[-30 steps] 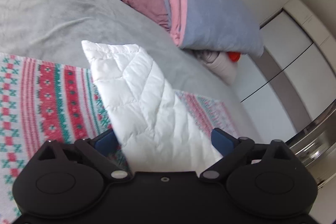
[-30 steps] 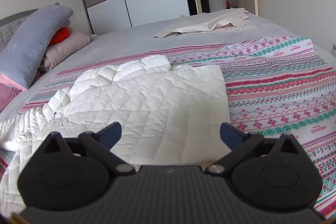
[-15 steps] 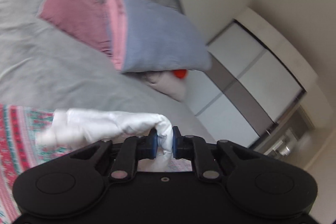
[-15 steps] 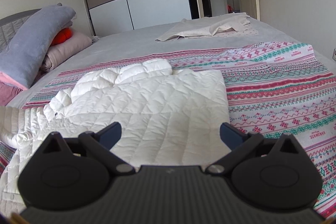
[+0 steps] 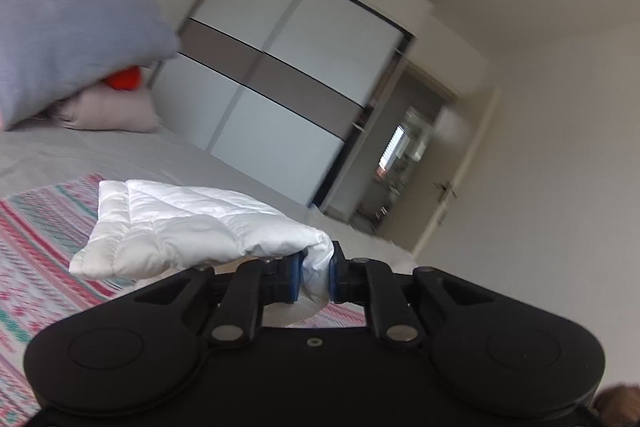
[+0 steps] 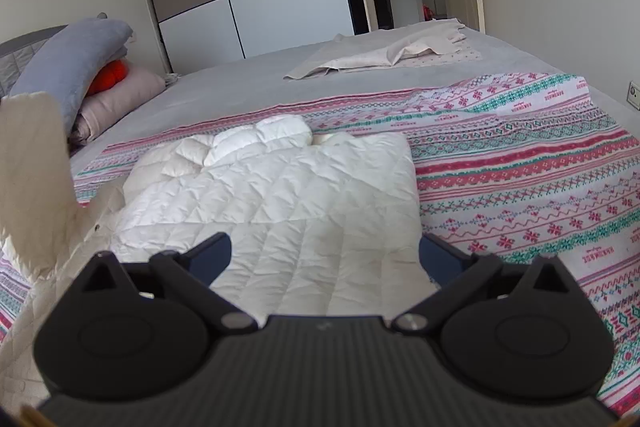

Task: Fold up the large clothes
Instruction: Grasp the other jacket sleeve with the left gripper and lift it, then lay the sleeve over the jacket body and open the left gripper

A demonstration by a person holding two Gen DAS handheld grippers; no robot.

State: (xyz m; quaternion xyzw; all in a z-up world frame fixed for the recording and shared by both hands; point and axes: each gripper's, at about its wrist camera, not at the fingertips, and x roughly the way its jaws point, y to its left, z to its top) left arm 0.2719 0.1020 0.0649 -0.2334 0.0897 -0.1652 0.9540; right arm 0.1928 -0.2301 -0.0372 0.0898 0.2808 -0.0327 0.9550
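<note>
On the left side, the left gripper [image 5: 313, 277] has its two blue pads closed tightly on a bunched part of the white quilted jacket [image 6: 280, 203], most likely a sleeve [image 5: 192, 231], which it holds up above the patterned blanket [image 6: 520, 163]. The pinch takes only a small lump of slippery padded fabric, so I think the sleeve can slide out if it is swung too fast across the body. It may also land twisted and make the fold uneven. The jacket body lies flat on the blanket, in the middle of the bed [image 6: 248, 79]. To the right, the right gripper [image 6: 325, 259] hovers low over the jacket's lower part with its fingers wide apart, holding nothing; whether they touch the cloth I cannot tell.
</note>
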